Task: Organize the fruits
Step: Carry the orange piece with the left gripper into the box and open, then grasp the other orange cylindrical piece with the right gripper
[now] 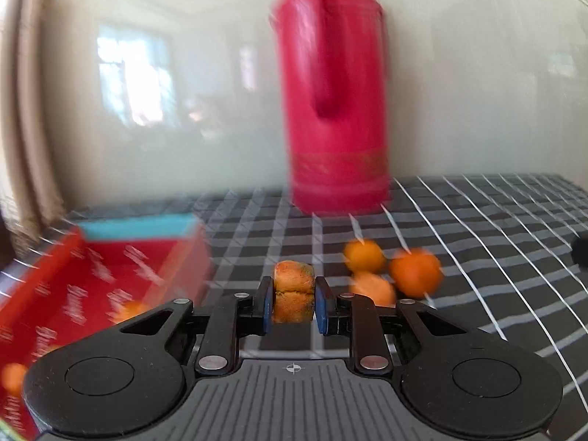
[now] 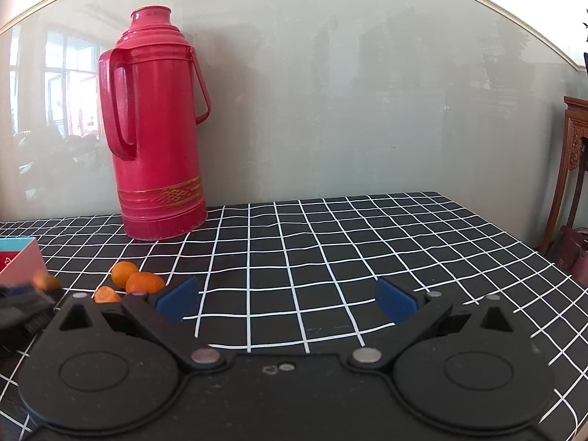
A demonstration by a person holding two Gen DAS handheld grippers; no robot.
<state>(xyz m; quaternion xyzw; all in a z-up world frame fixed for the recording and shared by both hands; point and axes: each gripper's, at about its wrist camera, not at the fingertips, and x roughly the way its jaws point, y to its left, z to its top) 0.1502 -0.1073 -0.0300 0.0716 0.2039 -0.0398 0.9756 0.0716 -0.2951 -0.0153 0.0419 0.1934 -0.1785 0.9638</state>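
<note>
There, the left hand-held gripper [image 1: 293,303] was clamped on a small orange fruit [image 1: 293,296], held level above the checked tabletop [image 1: 477,257], just right of the red box [image 1: 92,286]. Three more oranges [image 1: 415,272] lay beyond. The right hand-held gripper [image 2: 286,299] hovered low, jaws spread wide.

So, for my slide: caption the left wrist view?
Left tongs clamp a small orange fruit beside the red box; three remain on the checked cloth.
</note>
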